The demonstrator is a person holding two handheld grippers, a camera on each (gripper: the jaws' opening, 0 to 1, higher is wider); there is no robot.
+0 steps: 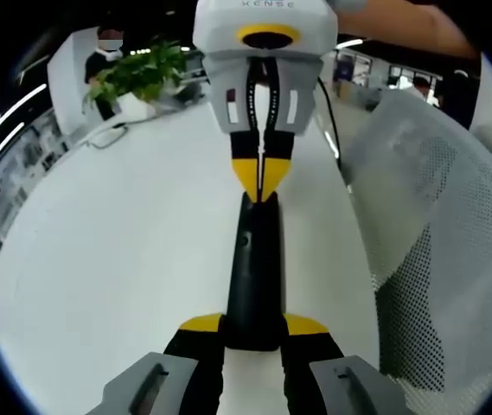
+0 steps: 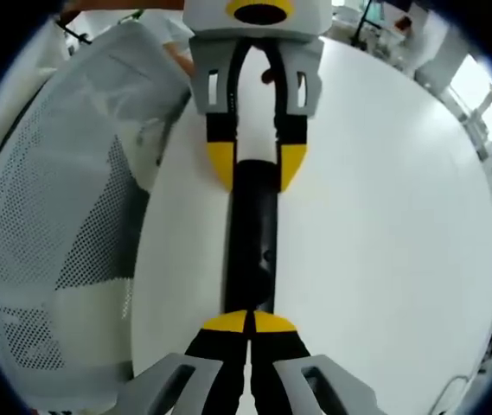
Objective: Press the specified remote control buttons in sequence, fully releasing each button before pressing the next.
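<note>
A slim black remote [image 1: 254, 259] lies lengthwise over the white table [image 1: 116, 251]. My left gripper [image 1: 254, 325] is shut on its near end, one yellow tip on each side. My right gripper [image 1: 261, 177] comes in from the top of the left gripper view with its yellow tips shut together, resting on the remote's far end. In the right gripper view the same remote [image 2: 252, 225] runs upward from my right gripper [image 2: 247, 322], whose closed tips sit on its near end. My left gripper [image 2: 256, 164] clamps the far end there. The buttons are too dark to make out.
A white mesh chair [image 1: 436, 207] stands close beside the table, also seen as the mesh chair [image 2: 64, 199] at the left of the right gripper view. A potted plant [image 1: 142, 73] and a person [image 1: 105, 52] are at the table's far edge. Bare tabletop [image 2: 384, 207] spreads on the other side.
</note>
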